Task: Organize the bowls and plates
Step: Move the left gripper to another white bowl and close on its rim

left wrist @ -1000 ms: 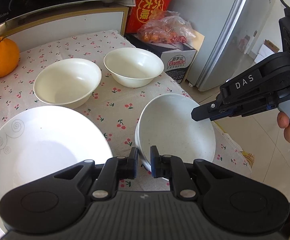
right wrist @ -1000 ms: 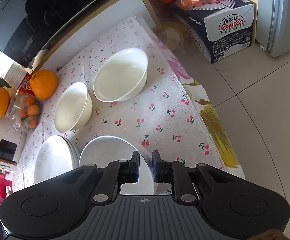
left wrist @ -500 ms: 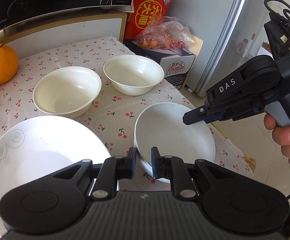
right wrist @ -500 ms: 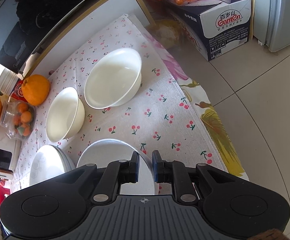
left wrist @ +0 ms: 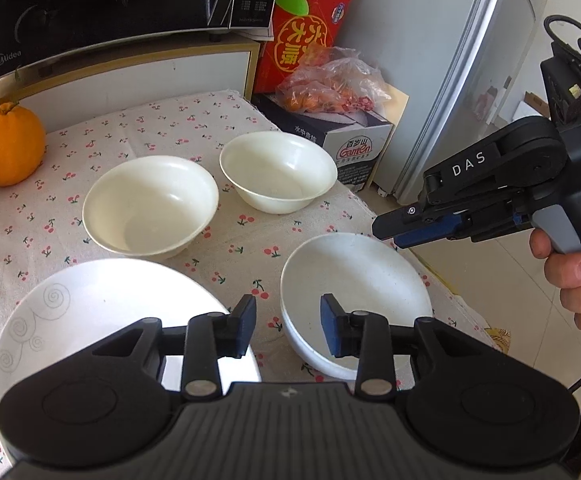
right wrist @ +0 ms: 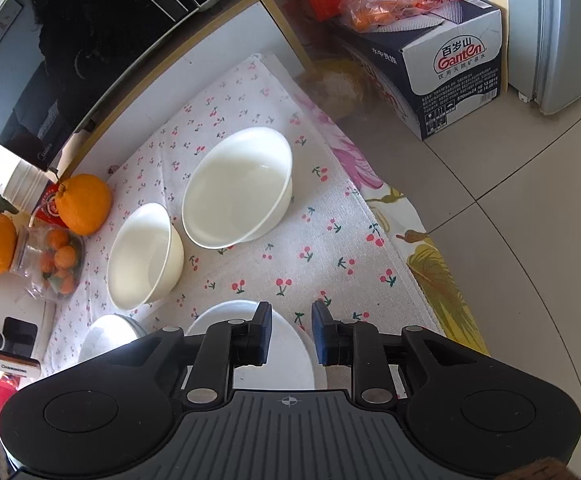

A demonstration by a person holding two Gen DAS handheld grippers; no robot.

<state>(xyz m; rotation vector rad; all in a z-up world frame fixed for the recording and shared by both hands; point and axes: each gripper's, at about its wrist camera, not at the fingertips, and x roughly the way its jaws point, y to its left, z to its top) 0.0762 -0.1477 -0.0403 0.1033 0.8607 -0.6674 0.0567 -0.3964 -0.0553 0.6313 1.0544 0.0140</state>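
A white deep plate sits near the table's front right corner. My left gripper is at its near left rim with jaws opening; the rim lies between the pads, which do not press on it. My right gripper, held by a hand, hovers at the same deep plate on its right side. Its jaws are opening too, with rim and cloth showing in the gap. From the left wrist view the right gripper hangs over the plate's far right edge. A large swirl-patterned plate lies to the left. Two cream bowls stand behind.
The cherry-print tablecloth ends close to the deep plate on the right. A big orange and a bag of small oranges sit at the left. A microwave is behind, a Ganten box and fridge on the floor side.
Both grippers had their jaws nearly together; now both pairs stand apart, the left wider. The hands have barely shifted.
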